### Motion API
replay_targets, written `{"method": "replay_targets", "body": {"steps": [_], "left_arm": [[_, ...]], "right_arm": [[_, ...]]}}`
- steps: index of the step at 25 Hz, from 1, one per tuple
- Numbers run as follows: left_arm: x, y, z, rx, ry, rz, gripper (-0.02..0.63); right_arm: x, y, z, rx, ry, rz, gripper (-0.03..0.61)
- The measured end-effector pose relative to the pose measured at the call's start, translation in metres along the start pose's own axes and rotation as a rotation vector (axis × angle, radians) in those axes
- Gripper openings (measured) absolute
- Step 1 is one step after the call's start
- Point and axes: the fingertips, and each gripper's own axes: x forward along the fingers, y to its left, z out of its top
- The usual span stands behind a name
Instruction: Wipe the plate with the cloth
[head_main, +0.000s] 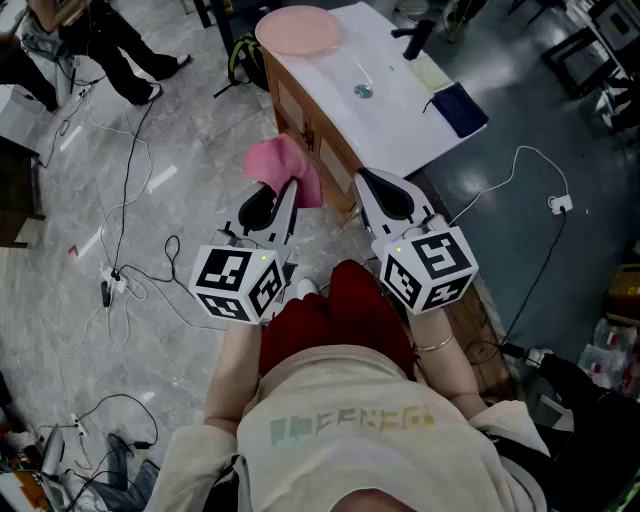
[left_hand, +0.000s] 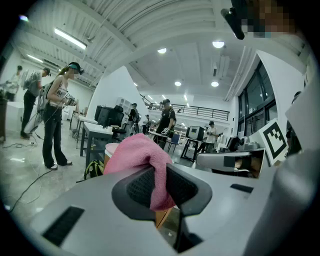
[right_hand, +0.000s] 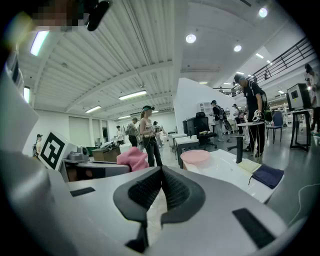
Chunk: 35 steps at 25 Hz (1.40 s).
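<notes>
Left gripper (left_hand: 159, 176) is clamped on the pink cloth (left_hand: 136, 152): a fold is pinched between the pads and the rest bunches up past the fingertips, on the far side. Right gripper (right_hand: 161, 181) has its jaws pressed together with nothing between them, just right of the cloth and not touching it. The pink plate (head_main: 300, 29) sits on the far left end of the white counter (head_main: 400, 115), well apart from both grippers.

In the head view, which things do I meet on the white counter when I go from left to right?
Pink plate → metal drain → black tap → dark blue cloth.
</notes>
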Motion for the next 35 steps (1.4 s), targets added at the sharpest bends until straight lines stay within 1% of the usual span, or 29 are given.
{"method": "replay_targets", "body": {"steps": [3, 5, 8, 14, 19, 23, 27, 35], "left_arm": [[0.001, 0.006, 0.002, 0.003, -0.001, -0.006, 0.067], [0.000, 0.008, 0.001, 0.001, 0.003, -0.010, 0.067], [0.002, 0.013, 0.003, -0.004, -0.002, -0.015, 0.067], [0.013, 0.030, 0.008, -0.015, -0.009, -0.030, 0.067], [0.037, 0.054, 0.016, -0.027, -0.011, -0.021, 0.067], [0.063, 0.081, 0.019, -0.026, -0.005, 0.002, 0.067], [0.100, 0.109, 0.023, -0.042, 0.011, 0.002, 0.067], [0.189, 0.162, 0.043, -0.054, 0.030, 0.008, 0.067]], "right_arm": [[0.007, 0.004, -0.001, -0.005, 0.003, 0.009, 0.037], [0.010, 0.007, -0.005, -0.006, 0.022, 0.020, 0.037], [0.017, 0.007, -0.006, 0.004, 0.031, 0.015, 0.038], [0.034, -0.014, 0.003, 0.039, 0.019, -0.044, 0.038], [0.065, -0.035, 0.007, 0.071, 0.031, -0.052, 0.038], [0.101, -0.052, 0.010, 0.066, 0.043, -0.046, 0.038], [0.141, -0.078, 0.014, 0.087, 0.052, -0.053, 0.038], [0.223, -0.156, 0.026, 0.129, 0.077, -0.103, 0.038]]}}
